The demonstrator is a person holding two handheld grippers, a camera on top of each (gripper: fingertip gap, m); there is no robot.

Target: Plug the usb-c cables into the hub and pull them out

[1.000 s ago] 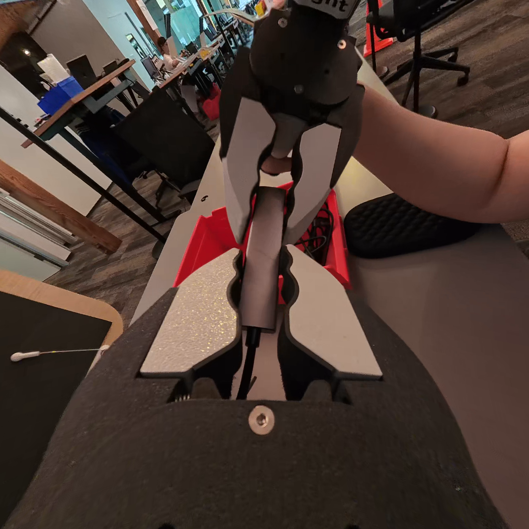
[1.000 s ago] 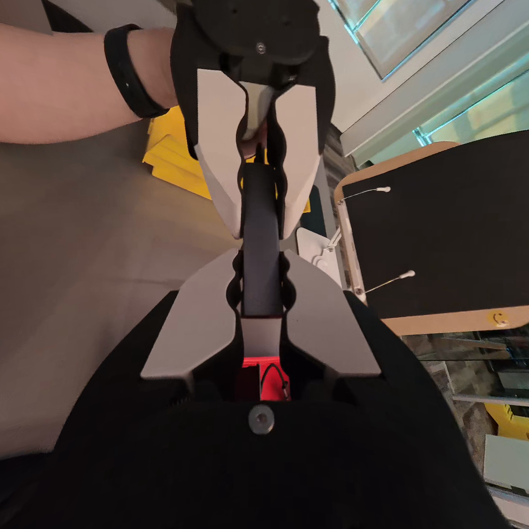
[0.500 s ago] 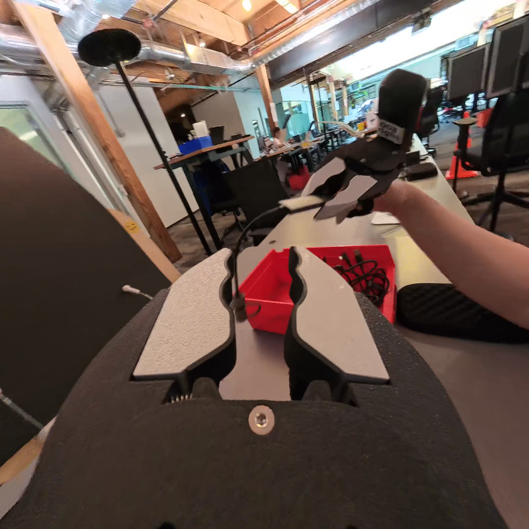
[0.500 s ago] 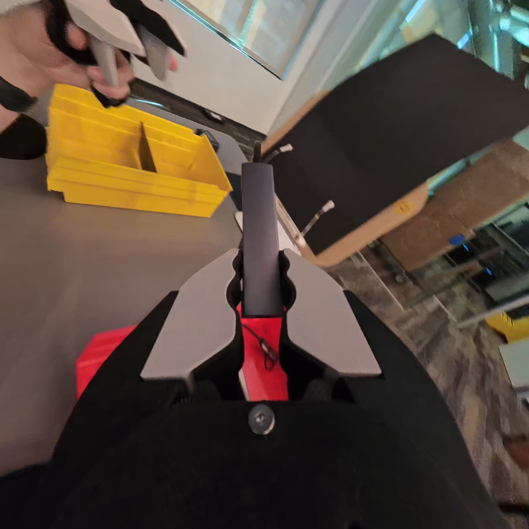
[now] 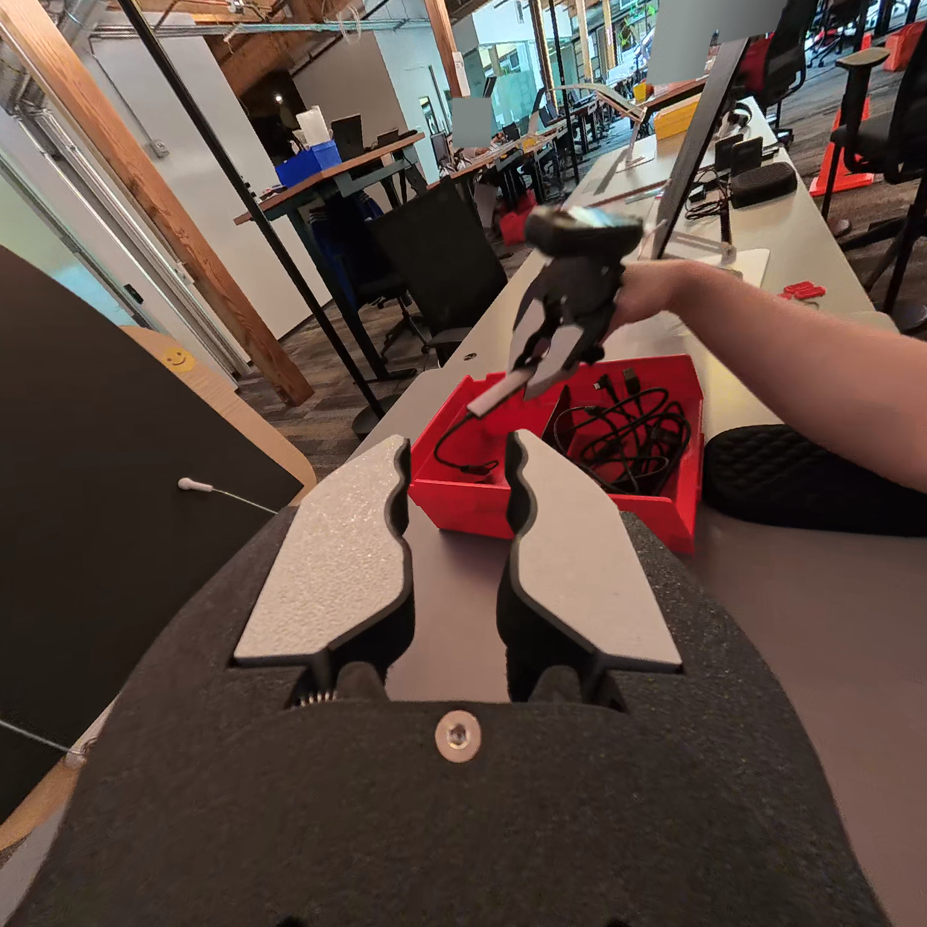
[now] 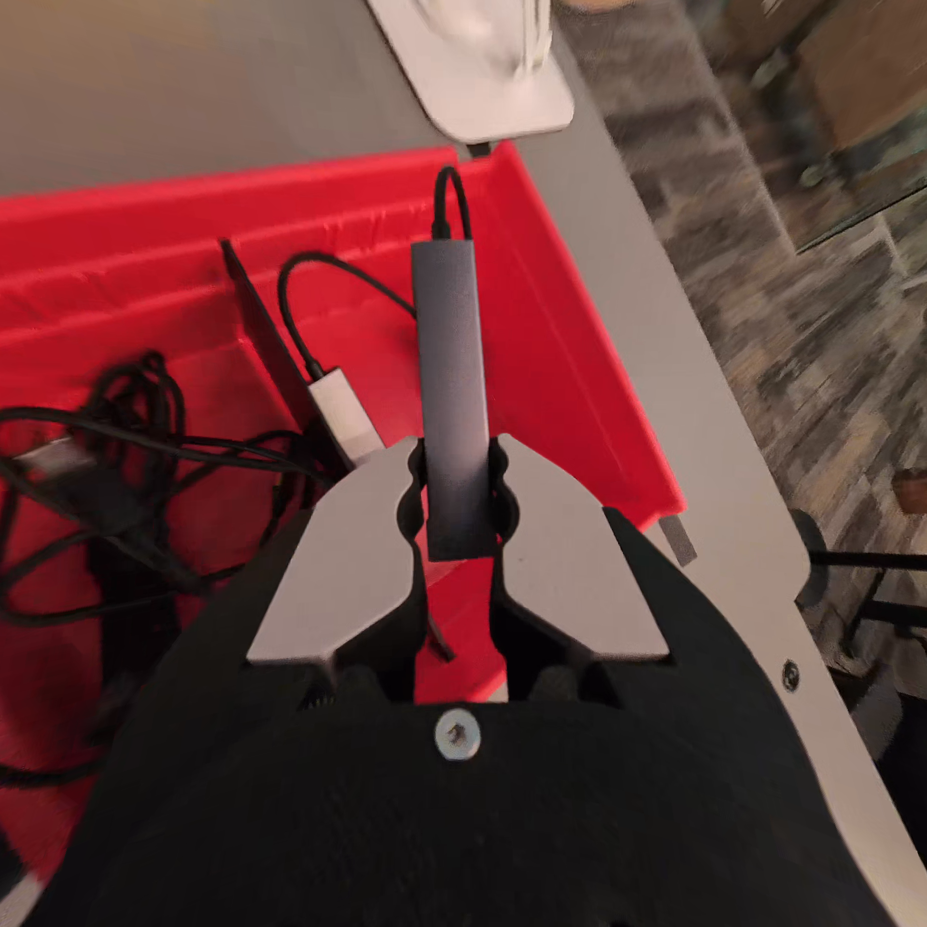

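Since a second ago our two grippers have split apart; both were clamped on the hub (image 6: pixel 454 401) then, now only our right gripper (image 6: pixel 456 494) pinches it. It sits mid-frame in the right wrist view, tail end gripped, angled down over the red bin (image 6: pixel 577 351), likely to set it back. Its own short cable (image 5: pixel 454 449) droops into the bin's left compartment, centre of the left wrist view. Our left gripper (image 5: pixel 456 481) hangs back, lower centre, jaws spread and empty, probably freed to fetch a cable. Black usb-c cables (image 5: pixel 627 441) lie tangled in the right compartment, behind a divider (image 6: pixel 271 321). A second silver adapter (image 6: pixel 343 406) lies by that divider. Nothing looks plugged in.
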